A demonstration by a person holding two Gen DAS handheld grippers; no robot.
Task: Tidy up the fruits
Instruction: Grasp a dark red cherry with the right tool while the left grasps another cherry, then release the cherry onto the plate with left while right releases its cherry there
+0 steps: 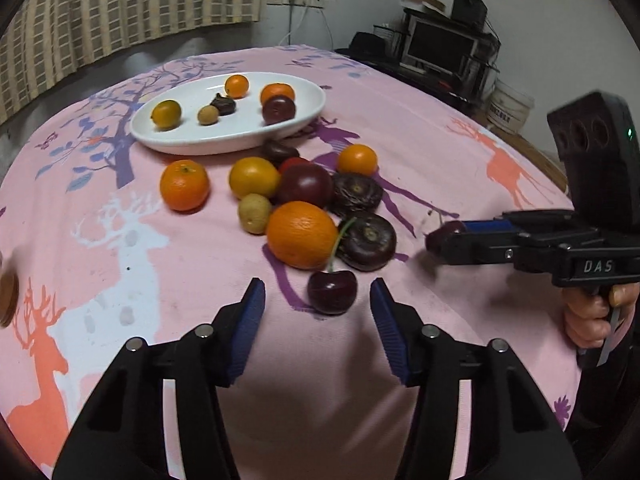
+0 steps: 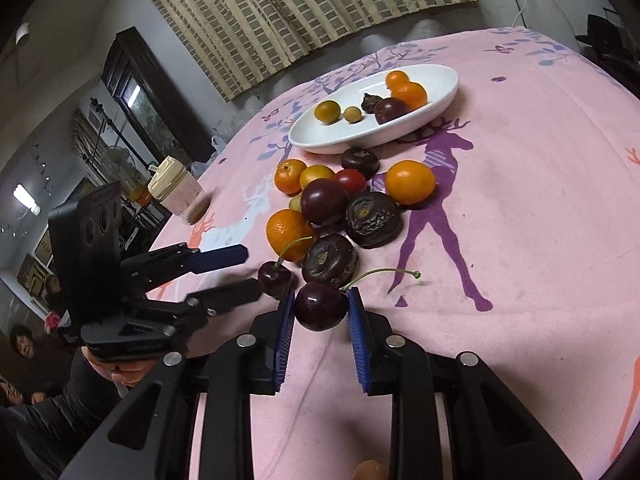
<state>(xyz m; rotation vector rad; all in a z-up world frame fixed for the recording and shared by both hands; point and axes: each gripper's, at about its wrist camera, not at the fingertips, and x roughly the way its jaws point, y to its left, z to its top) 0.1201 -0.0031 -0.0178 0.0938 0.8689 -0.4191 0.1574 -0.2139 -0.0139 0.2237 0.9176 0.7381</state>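
A dark cherry is clenched by the right gripper; another cherry is flanked, ungrasped, by the released left gripper.

Brown round object cut off by left edge of left wrist view, orange fruit cropped at bottom edge of right wrist view, small yellowish fruit mostly hidden behind dark plum, glass jar blurred

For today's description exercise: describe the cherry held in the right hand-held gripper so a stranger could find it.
Start at the white plate, then come down past the fruit pile. The held cherry is pinched in the right hand-held gripper; the other cherry, beside it, lies loose.
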